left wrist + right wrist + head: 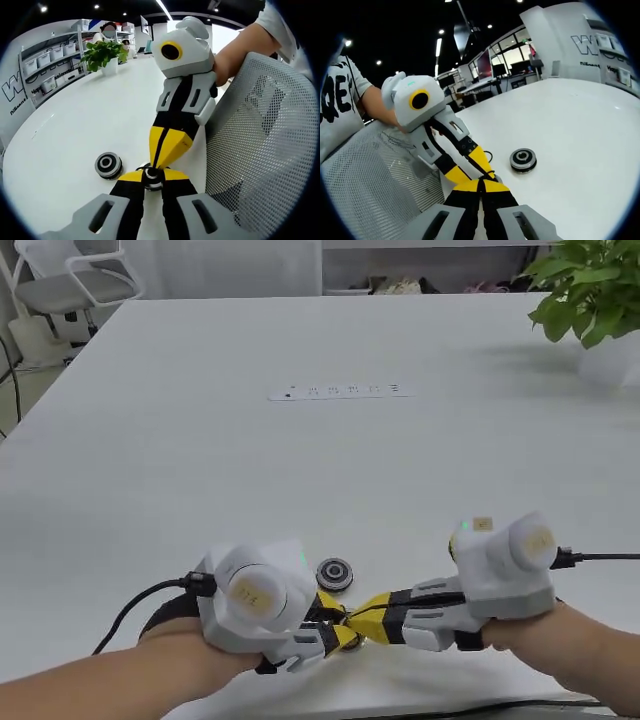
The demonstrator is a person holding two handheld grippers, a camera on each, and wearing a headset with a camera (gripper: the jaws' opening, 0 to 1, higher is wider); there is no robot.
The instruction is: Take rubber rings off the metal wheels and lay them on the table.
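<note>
The job looks barely begun. The free wheel [334, 574] lies on the table [300, 460] with its ring [98, 166] on. Just beside the free wheel, on the person's side, the two grippers meet tip to tip. The left gripper [152, 175] is clamped on a second wheel [152, 180], its jaws parted only by that wheel. The right gripper [482, 184] has its jaws pressed together at that wheel's rim, apparently pinching the second ring [489, 175], which is not yet off. Both rings remain to be laid down.

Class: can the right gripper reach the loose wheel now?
Probably: nothing stands between the right gripper and the loose wheel, but its jaws seem shut on a rubber ring.
</note>
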